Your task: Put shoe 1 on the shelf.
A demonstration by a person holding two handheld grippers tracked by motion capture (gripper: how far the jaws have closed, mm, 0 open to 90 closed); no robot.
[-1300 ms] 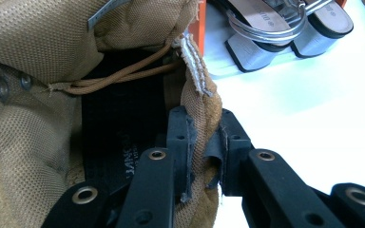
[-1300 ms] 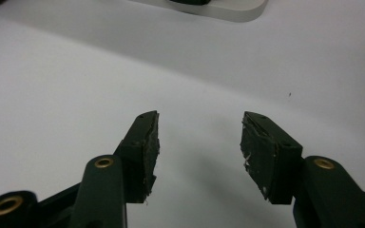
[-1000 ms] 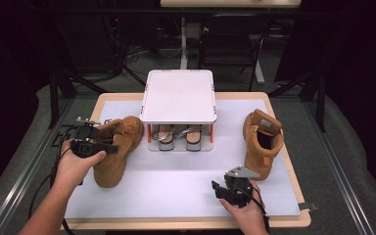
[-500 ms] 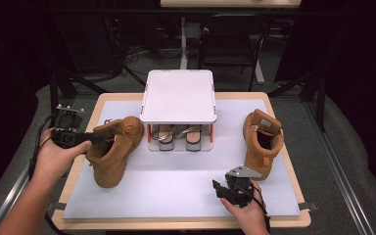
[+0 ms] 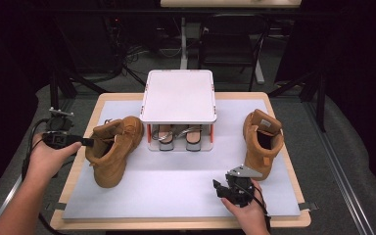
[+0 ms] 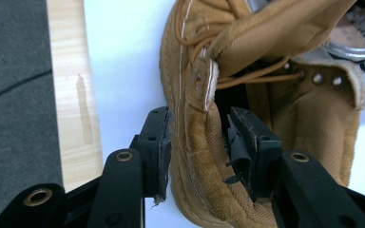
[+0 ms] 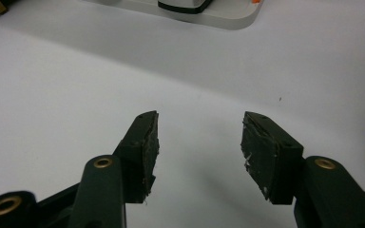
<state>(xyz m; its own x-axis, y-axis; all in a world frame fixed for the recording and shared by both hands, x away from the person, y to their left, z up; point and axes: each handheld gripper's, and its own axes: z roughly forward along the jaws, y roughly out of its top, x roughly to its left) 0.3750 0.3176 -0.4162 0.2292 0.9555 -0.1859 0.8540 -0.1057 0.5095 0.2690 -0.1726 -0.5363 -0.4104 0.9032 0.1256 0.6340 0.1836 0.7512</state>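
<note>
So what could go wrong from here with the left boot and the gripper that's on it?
The left gripper has just been opening, yet the collar of the left boot sits between its jaws, one pad against the outer wall. Pulling away could snag the collar or the loose laces and drag or tip the boot. The boot's toe lies close to the white rack, so a drag might knock it or the sandals underneath.
</note>
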